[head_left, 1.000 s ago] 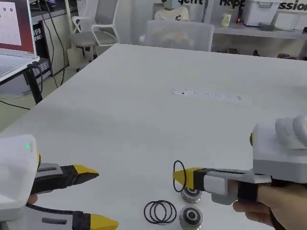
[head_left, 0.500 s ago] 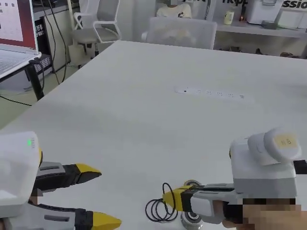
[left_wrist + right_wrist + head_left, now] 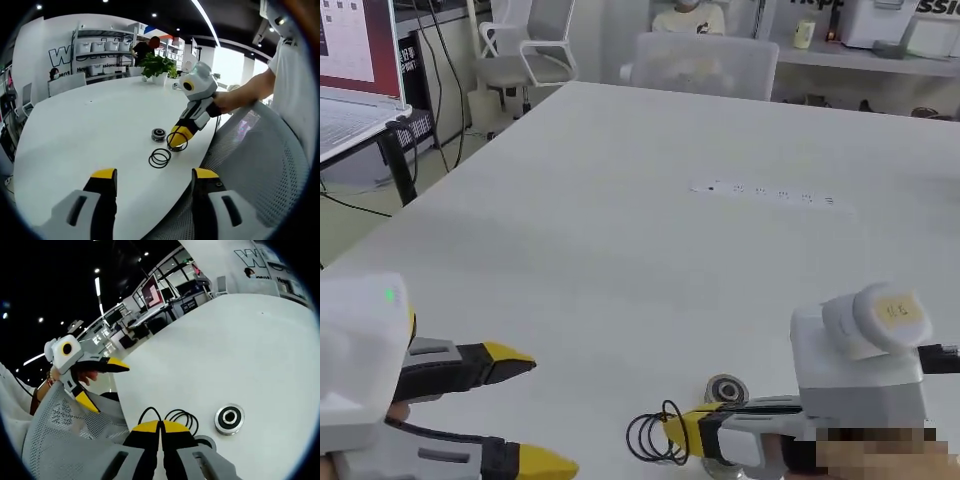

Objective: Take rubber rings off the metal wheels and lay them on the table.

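The right gripper [image 3: 673, 431] has carried its rubber ring [image 3: 668, 408] to the laid rings [image 3: 646, 440].

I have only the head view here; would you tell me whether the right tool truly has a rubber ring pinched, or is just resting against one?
Observer: It's pinched. In the right gripper view the right tool is shut on a rubber ring that loops out past its tips.
Operator: Thanks. I make out one wheel clearly; is there another?
Observer: Yes. Beside the metal wheel, a second wheel peeks from under that tool.
Operator: And the left tool?
Observer: The left gripper view shows the left tool open with nothing between its tips; the laid rings lie ahead of it.
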A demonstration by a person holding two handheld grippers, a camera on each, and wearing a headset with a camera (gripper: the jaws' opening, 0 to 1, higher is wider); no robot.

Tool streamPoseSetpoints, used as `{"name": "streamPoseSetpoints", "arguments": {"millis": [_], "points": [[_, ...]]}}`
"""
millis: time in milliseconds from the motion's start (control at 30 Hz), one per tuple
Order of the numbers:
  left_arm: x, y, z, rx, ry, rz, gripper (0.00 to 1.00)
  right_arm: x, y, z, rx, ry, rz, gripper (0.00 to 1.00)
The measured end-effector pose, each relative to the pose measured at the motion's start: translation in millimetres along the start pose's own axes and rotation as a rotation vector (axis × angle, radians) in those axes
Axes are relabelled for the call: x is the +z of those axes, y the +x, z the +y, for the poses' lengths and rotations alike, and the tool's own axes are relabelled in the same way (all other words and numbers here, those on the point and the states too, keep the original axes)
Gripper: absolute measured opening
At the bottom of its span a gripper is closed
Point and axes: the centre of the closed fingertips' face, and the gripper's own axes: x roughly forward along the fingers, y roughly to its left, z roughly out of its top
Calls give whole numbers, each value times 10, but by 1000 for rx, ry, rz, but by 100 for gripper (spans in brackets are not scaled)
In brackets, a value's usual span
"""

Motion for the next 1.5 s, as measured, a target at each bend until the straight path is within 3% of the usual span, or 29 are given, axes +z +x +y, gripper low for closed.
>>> {"name": "streamPoseSetpoints", "arguments": {"millis": [567,1500], "points": [[-97,36,-60,-22,13,59,65,-12,10,-41,-15,-14,-2,0],[-86,25,-37,-6,-22,45,64,-34,10,-99,-34,-29,9,0]]}}
